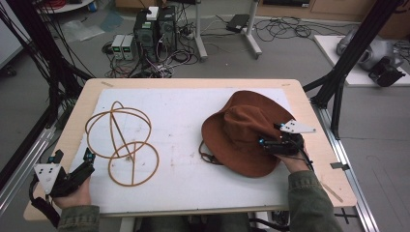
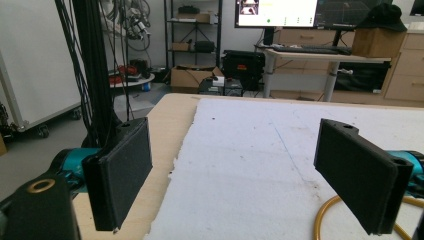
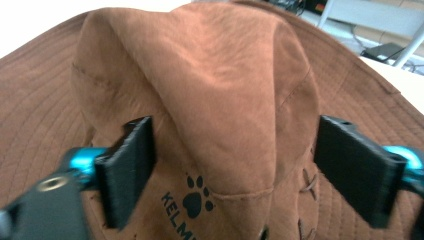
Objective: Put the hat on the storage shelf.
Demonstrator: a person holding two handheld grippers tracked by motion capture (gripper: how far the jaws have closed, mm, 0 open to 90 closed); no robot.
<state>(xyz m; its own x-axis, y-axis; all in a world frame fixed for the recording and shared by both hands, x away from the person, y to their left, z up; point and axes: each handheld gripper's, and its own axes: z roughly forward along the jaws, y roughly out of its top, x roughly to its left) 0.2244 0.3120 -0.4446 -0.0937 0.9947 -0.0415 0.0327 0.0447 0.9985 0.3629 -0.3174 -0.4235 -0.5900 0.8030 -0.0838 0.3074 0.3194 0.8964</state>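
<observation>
The right gripper [image 3: 235,175] is standing with its black jaws spread wide on either side of the crown of the brown suede wide-brimmed hat [image 3: 210,100], the pads not pressing on the fabric. The hat is lying brim-down on the right half of the white foam mat [image 1: 183,125]. The left gripper [image 2: 245,175] is hanging with its jaws released and empty above the mat's near left corner, just beside the golden wire stand of crossed hoops [image 1: 123,142]. Under it all, the pale wooden table [image 1: 193,83] is carrying the mat.
</observation>
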